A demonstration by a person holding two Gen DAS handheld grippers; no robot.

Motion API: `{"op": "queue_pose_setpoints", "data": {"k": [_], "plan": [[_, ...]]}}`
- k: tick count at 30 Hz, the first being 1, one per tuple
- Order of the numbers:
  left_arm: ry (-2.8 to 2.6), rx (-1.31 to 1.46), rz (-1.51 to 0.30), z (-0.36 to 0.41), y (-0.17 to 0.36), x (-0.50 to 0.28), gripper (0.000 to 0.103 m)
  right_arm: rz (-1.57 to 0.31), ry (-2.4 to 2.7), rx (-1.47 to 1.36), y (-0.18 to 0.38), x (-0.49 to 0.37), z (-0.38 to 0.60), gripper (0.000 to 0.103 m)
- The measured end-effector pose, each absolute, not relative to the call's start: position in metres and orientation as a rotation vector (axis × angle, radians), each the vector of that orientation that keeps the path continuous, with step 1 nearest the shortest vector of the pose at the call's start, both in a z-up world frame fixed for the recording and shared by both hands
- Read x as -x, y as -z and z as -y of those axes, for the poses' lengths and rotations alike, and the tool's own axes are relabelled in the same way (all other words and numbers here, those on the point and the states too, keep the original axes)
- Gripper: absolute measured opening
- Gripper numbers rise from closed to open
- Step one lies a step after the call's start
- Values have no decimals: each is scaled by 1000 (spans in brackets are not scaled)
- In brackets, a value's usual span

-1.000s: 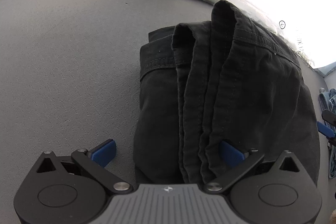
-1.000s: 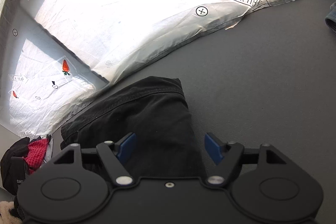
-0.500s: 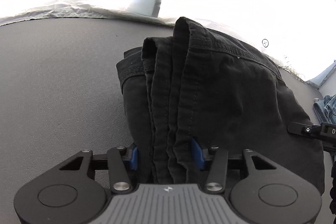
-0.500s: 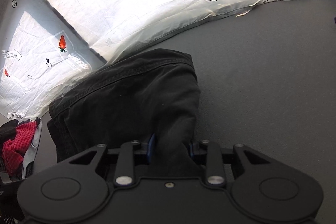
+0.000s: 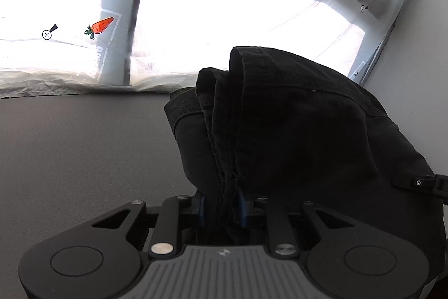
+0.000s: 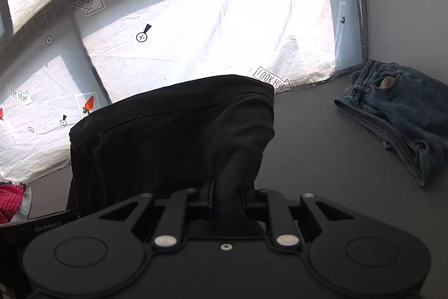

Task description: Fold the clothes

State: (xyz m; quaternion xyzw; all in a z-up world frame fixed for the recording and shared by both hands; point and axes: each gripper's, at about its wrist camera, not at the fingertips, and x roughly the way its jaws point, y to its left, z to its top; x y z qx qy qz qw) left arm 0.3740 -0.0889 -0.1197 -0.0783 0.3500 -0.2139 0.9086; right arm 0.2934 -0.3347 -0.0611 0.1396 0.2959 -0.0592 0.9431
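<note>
A folded black garment [image 5: 294, 131] fills the middle of both views, lifted off the grey table [image 5: 84, 159]. My left gripper [image 5: 221, 208] is shut on its layered near edge. My right gripper [image 6: 228, 195] is shut on the other near corner of the same black garment [image 6: 173, 136]. The garment hangs forward from both grips, folds bunched between the blue pads. Part of the right gripper's body [image 5: 420, 182] shows at the right edge of the left wrist view.
Folded blue jeans [image 6: 397, 114] lie on the grey table [image 6: 322, 145] at the right. A red checked cloth [image 6: 9, 201] lies at the far left. White printed plastic sheeting [image 6: 196, 46] covers the bright window behind the table.
Both grippers closed on the black garment's near edge, then lifted it off the table and tilted up toward the window. The jeans came into the right view.
</note>
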Motion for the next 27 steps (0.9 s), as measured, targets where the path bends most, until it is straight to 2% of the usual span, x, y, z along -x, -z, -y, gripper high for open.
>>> {"op": "queue_pose_setpoints", "data": {"k": [6, 12, 21, 27], "plan": [[630, 148, -704, 166, 105, -367, 23, -538, 314, -323, 40, -233, 391, 18], [729, 57, -626, 283, 93, -353, 22, -435, 406, -488, 47, -197, 504, 18], [778, -91, -600, 474, 78, -402, 22, -302, 428, -719, 62, -209, 664, 18], [976, -302, -511, 589, 65, -471, 22, -214, 538, -817, 80, -241, 703, 18]]}}
